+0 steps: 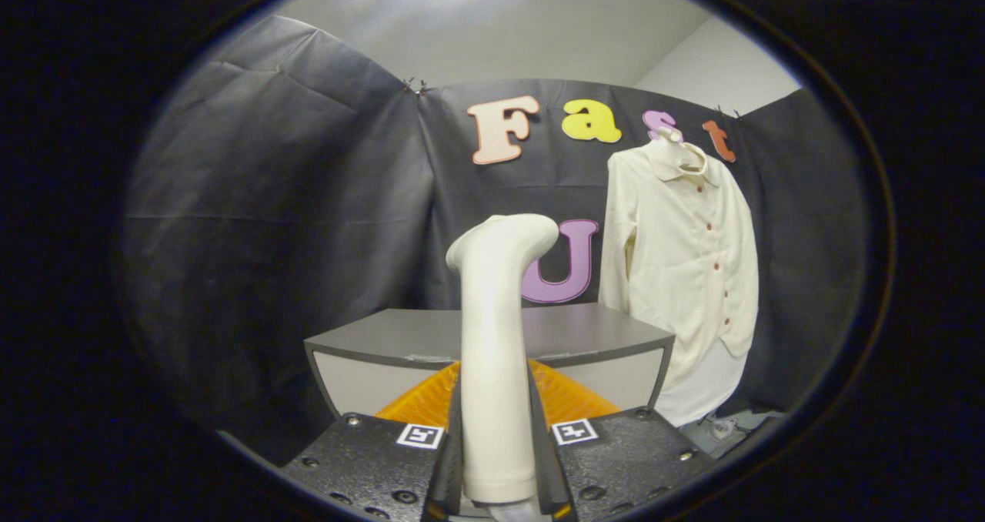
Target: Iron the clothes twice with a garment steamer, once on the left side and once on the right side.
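The gripper (499, 460) has both fingers clamped on the garment steamer (496, 353) — upright, base cut off below. The shirt (681, 268) hangs beyond the steamer, right of it — hem hard to make out.

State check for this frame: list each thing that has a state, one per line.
Hand-held gripper: shut on the steamer's handle.
White plastic garment steamer: held upright between the fingers, head tilted toward the shirt.
Cream long-sleeved button shirt: hanging on a hanger, buttoned, beyond the fingers.
Grey table: nothing on its visible top.

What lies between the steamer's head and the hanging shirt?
Nothing solid in the gripper view: the white garment steamer, clamped between the fingers, has only open air and booth wall before the cream button-up shirt.
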The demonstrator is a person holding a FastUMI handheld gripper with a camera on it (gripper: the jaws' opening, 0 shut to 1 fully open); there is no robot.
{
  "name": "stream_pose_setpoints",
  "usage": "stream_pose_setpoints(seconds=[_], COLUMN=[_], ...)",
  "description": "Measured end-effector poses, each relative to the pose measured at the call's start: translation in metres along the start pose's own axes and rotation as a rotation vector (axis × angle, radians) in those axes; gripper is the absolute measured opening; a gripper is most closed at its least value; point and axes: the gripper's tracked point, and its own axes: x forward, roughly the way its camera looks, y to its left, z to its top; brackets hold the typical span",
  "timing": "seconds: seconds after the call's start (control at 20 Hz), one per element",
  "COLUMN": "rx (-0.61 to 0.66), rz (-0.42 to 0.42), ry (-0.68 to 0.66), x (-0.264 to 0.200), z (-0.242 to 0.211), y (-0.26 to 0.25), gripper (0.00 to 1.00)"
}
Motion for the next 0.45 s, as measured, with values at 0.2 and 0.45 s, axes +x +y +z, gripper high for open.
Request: stream_pose_setpoints(seconds=[0.2, 0.45], rx=[0.000, 0.016], rz=[-0.007, -0.018], ry=[0.006, 0.016], x=[-0.002, -0.001], z=[-0.002, -0.005], y=[-0.005, -0.011], gripper=[0.37, 0.37])
